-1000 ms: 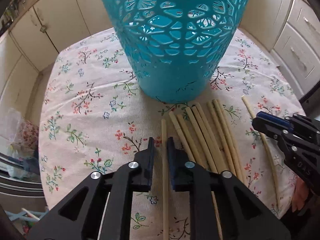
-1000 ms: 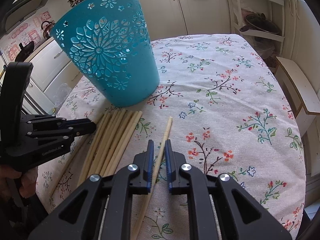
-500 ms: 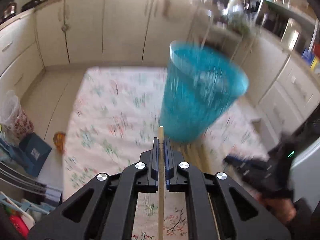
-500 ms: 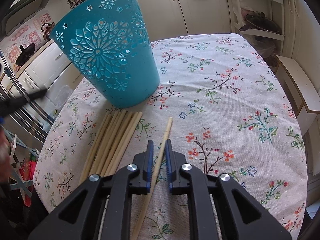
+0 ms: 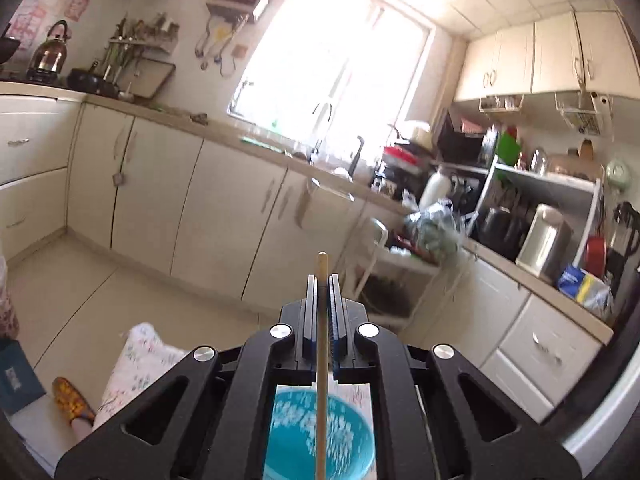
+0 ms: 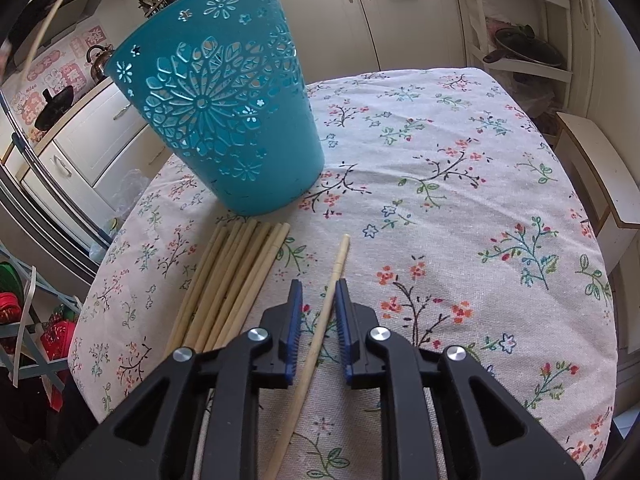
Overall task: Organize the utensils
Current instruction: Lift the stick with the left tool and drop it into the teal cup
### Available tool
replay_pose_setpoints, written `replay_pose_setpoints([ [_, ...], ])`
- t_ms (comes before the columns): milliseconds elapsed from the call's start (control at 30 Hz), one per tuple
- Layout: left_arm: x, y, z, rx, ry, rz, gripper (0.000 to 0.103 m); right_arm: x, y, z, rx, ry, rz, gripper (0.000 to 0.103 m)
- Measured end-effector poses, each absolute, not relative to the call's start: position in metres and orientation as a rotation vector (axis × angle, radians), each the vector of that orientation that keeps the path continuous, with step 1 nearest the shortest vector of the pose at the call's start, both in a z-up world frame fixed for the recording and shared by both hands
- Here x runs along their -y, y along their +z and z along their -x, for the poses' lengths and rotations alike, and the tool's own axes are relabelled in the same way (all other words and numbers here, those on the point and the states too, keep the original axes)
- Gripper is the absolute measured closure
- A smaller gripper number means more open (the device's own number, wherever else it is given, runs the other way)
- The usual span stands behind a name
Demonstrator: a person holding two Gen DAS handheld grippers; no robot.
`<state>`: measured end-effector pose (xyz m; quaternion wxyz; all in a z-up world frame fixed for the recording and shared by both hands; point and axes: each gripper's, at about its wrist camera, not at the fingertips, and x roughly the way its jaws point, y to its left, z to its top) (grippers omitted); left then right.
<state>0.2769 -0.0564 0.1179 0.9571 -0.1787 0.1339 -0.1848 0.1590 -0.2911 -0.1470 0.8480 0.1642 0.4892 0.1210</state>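
Observation:
My left gripper [image 5: 321,280] is shut on a wooden chopstick [image 5: 321,360], held high and nearly upright, with the open mouth of the teal cut-out basket [image 5: 320,436] below it. In the right wrist view the basket [image 6: 224,120] stands on the floral tablecloth [image 6: 460,200]. A bundle of several chopsticks [image 6: 232,280] lies in front of it. My right gripper [image 6: 318,292] is open, its jaws on either side of a single chopstick [image 6: 324,312] lying on the cloth. The lifted chopstick [image 6: 44,12] shows at the top left.
Kitchen cabinets, a counter [image 5: 256,144] and a bright window surround the table. A shelf rack with pots [image 6: 520,52] stands behind the table on the right. A white bench [image 6: 600,172] is at the table's right edge.
My left gripper closed on a chopstick and lifted it from the cloth to above the basket, tilting upward. My right gripper stayed over the single chopstick and opened a little wider.

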Motion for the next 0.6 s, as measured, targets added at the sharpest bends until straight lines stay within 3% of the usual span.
replay_pose_setpoints([
  [200, 0.082, 0.090, -0.317, -0.272, -0.299, 0.360, 0.098, 0.292, -0.147, -0.160, -1.032, 0.260, -0.358, 0.086],
  [600, 0.103, -0.001, -0.306, -0.412, -0.248, 0.113, 0.095, 0.292, -0.148, -0.161, -1.030, 0.265, -0.361, 0.085],
])
